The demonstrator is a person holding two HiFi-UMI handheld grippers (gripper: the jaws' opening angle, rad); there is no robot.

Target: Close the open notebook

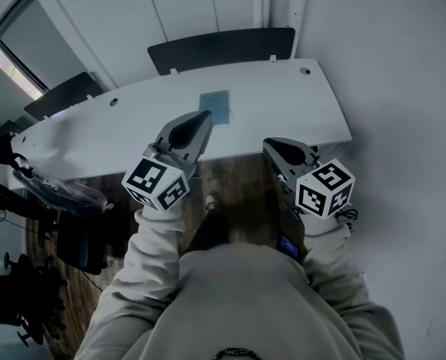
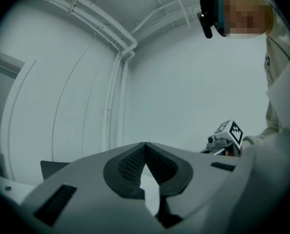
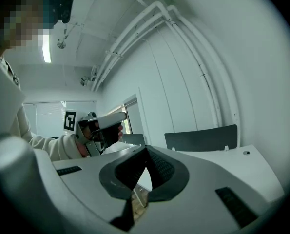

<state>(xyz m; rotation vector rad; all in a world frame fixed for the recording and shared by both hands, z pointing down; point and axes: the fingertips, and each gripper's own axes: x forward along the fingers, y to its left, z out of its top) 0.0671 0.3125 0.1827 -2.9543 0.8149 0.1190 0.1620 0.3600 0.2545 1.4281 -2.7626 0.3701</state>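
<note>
A small blue-grey notebook (image 1: 215, 106) lies flat on the white table (image 1: 282, 103), near the front edge at the middle; it looks like a single closed rectangle. My left gripper (image 1: 203, 116) is held level over the table's front edge, its tip just short of the notebook's near left corner, jaws shut and empty. My right gripper (image 1: 268, 145) hovers in front of the table edge, to the right of the notebook and nearer me, also shut and empty. The left gripper view (image 2: 145, 144) and right gripper view (image 3: 145, 148) show the pads meeting; neither shows the notebook.
Black chair backs stand behind the table (image 1: 221, 47) and at its left end (image 1: 61, 96). Dark clutter and a clear plastic bag (image 1: 65, 190) sit at the left. Wooden floor (image 1: 237, 178) lies under me; a white wall closes the right side.
</note>
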